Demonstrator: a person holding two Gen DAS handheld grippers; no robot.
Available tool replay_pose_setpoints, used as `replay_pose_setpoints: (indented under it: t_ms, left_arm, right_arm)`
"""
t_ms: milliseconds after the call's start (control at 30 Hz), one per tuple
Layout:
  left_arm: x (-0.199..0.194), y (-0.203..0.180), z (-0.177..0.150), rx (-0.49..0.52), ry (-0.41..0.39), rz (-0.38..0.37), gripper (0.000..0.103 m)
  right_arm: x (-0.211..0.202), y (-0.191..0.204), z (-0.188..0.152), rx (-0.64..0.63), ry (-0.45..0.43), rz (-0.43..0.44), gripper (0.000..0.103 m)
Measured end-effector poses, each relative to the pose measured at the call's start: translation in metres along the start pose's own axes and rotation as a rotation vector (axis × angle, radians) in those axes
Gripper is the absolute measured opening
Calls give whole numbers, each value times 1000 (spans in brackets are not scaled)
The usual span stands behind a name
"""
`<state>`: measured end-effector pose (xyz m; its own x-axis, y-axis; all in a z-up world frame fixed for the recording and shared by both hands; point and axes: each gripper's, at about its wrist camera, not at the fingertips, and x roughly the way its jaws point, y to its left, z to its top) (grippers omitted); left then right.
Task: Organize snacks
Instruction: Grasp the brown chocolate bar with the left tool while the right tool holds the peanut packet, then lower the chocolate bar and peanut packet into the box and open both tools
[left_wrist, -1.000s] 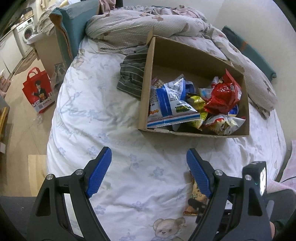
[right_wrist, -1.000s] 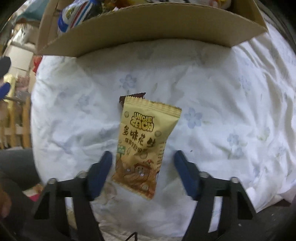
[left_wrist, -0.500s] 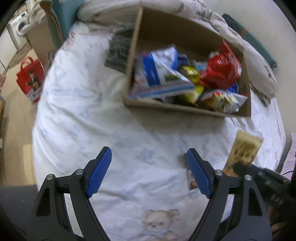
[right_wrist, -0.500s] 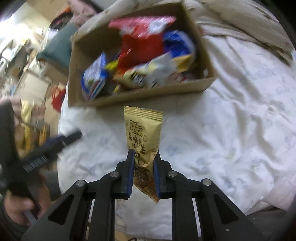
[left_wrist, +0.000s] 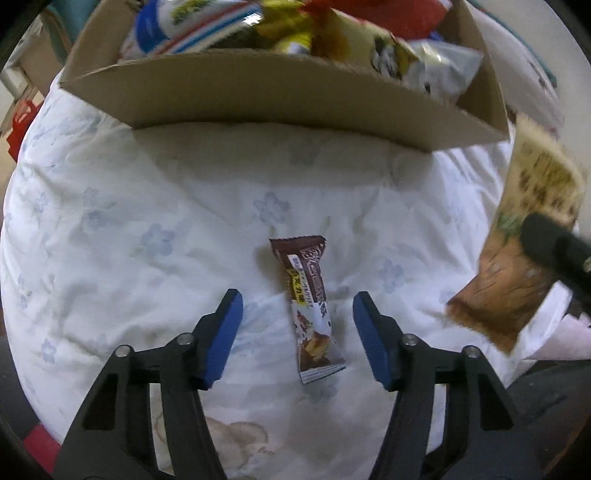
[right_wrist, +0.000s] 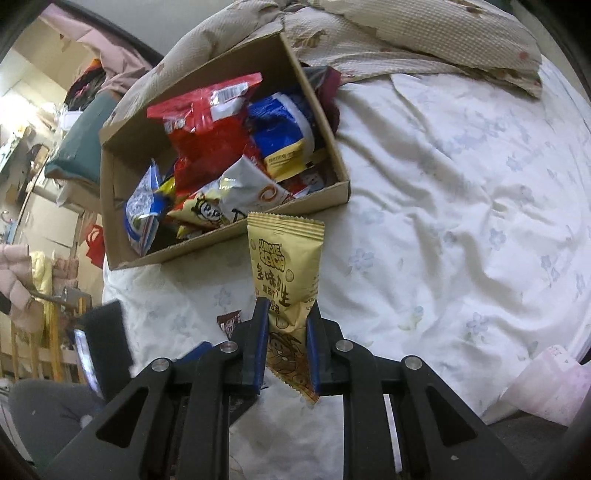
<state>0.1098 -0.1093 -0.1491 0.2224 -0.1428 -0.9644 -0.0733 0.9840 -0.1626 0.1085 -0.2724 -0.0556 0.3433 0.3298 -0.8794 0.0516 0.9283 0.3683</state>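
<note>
A small brown and white snack bar (left_wrist: 309, 306) lies flat on the white flowered bedsheet (left_wrist: 147, 206). My left gripper (left_wrist: 297, 314) hangs over it with a blue finger on each side; its jaws are closing and the pads stand clear of the wrapper. My right gripper (right_wrist: 286, 325) is shut on the lower part of a yellow snack packet (right_wrist: 286, 266) and holds it upright above the sheet, near the front wall of the cardboard box (right_wrist: 229, 236). The same packet (left_wrist: 532, 236) shows blurred at the right of the left wrist view. The box (left_wrist: 280, 96) holds several snack bags.
A crumpled beige quilt (right_wrist: 406, 33) lies behind the box. The bed's edge drops to the floor at the left, where a red bag (right_wrist: 96, 243) stands. A teal pillow (right_wrist: 79, 147) sits left of the box. A pink-white object (right_wrist: 554, 384) rests at the bed's lower right.
The left gripper came down and forward over the brown snack bar and its jaws narrowed. The right gripper shut on the yellow packet and lifted it off the sheet toward the box.
</note>
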Motion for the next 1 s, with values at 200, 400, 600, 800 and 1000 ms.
replay_pose_setpoints:
  t_ms: [200, 400, 600, 800, 1000]
  left_arm:
    - [7, -1, -7, 29, -7, 66, 14]
    - [-10, 22, -7, 16, 3, 53, 14]
    - [-48, 54, 10, -15, -44, 59, 14]
    - [-114, 81, 39, -52, -176, 36, 14]
    - [-156, 76, 79, -18, -309, 34, 14]
  right_arm:
    - [-1, 5, 1, -13, -3, 29, 19]
    - [-1, 7, 2, -13, -4, 43, 19]
    - [-5, 6, 6, 5, -18, 61, 19]
    - [-23, 6, 18, 6, -91, 106, 19]
    - [-40, 13, 48, -18, -171, 132, 19]
